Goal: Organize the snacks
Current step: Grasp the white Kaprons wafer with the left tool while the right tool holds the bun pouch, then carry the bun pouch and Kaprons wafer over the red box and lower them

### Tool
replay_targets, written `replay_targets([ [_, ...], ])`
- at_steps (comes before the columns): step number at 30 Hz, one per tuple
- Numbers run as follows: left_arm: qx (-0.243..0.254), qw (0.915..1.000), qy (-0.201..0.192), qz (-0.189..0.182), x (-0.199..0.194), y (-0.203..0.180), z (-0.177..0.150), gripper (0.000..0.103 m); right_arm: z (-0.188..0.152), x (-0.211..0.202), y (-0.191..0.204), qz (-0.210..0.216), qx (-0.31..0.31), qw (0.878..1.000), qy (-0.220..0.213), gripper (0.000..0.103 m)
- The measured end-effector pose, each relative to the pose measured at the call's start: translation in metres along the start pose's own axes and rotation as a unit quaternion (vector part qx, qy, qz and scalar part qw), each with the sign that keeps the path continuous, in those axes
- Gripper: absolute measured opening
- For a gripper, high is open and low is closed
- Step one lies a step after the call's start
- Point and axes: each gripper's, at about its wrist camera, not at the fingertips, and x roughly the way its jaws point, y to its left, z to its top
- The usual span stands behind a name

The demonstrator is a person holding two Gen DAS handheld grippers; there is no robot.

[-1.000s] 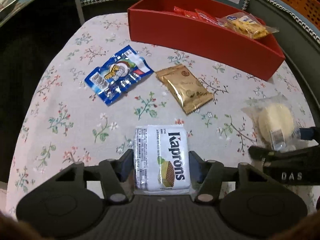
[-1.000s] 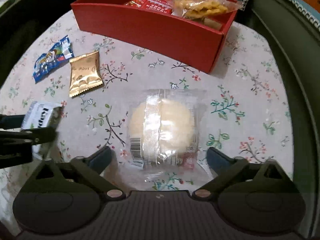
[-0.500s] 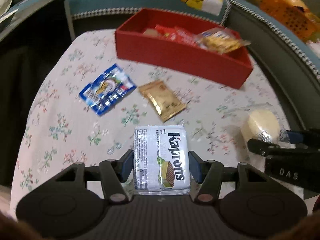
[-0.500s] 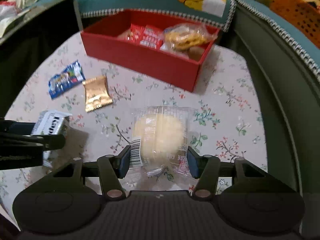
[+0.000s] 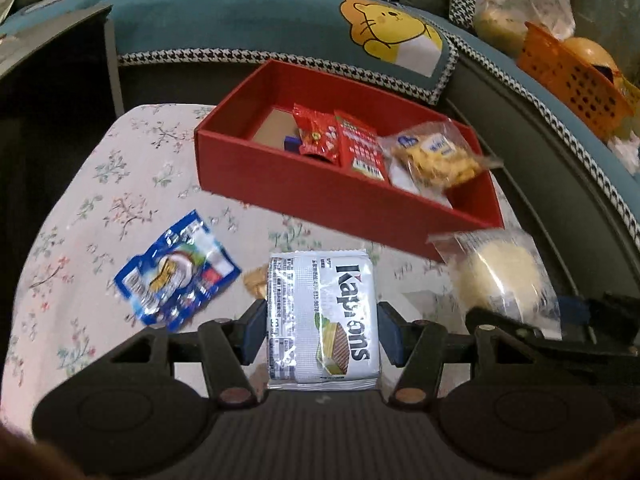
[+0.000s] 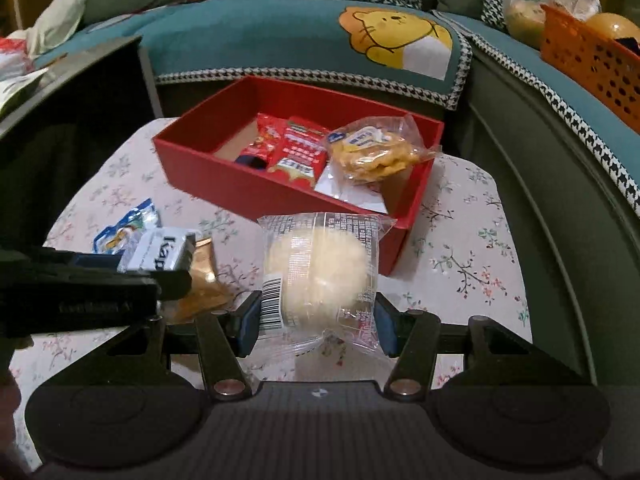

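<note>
Both loads ride above the worktop (image 5: 100, 184): left gripper (image 5: 322, 330) fingers pinching the wafer pack (image 5: 322, 320), right gripper (image 6: 318, 320) fingers pinching the wrapped bun (image 6: 316, 272), next needing release inside the red box (image 6: 224, 184) at the far edge.

I'm working in a home living room: a teal sofa (image 6: 280, 40) with houndstooth trim and a cartoon bear cushion (image 6: 400, 36) stands behind a small table under a floral cloth (image 6: 472, 248), with an orange basket (image 6: 592, 60) alongside.

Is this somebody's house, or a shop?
Most likely a home living room: a sofa with a cartoon-lion cover stands behind a small table with a flowery tablecloth, and snacks fill a red box.
</note>
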Motion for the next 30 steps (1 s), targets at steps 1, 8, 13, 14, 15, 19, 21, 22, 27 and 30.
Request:
replay_targets([
  [1, -0.002, 1.0, 0.001, -0.003, 0.003, 0.001, 0.003, 0.065, 0.001, 0.004, -0.002, -0.004, 0.003, 1.0, 0.003, 0.063],
  [8, 0.003, 0.9998, -0.004, -0.017, 0.013, -0.005, 0.02, 0.065, 0.012, 0.016, -0.007, -0.01, 0.017, 1.0, 0.005, 0.063],
  [13, 0.006, 0.9997, -0.012, -0.021, 0.016, -0.009, 0.032, 0.065, 0.02, 0.018, -0.008, -0.013, 0.021, 1.0, -0.002, 0.063],
  [14, 0.007, 0.9997, -0.015, -0.02, 0.016, -0.009, 0.034, 0.065, 0.022, 0.019, -0.009, -0.014, 0.023, 1.0, -0.004, 0.063],
  [15, 0.008, 0.9997, -0.017, -0.019, 0.017, -0.01, 0.035, 0.065, 0.025, 0.02, -0.01, -0.015, 0.025, 1.0, -0.006, 0.063],
  [19, 0.006, 0.9996, -0.02, -0.02, 0.022, -0.01, 0.043, 0.065, 0.033, 0.024, -0.014, -0.017, 0.03, 0.999, -0.011, 0.063],
  [21, 0.006, 0.9995, -0.023, -0.02, 0.023, -0.011, 0.047, 0.065, 0.036, 0.026, -0.014, -0.017, 0.033, 0.999, -0.015, 0.063],
  [22, 0.007, 0.9995, -0.025, -0.019, 0.024, -0.011, 0.049, 0.065, 0.037, 0.027, -0.014, -0.017, 0.033, 0.999, -0.015, 0.063],
  [27, 0.012, 0.9992, -0.033, -0.021, 0.027, -0.016, 0.057, 0.065, 0.046, 0.033, -0.013, -0.017, 0.033, 0.999, -0.02, 0.063],
  [30, 0.014, 0.999, -0.037, -0.02, 0.03, -0.018, 0.061, 0.065, 0.049, 0.035, -0.014, -0.017, 0.032, 0.999, -0.023, 0.063],
])
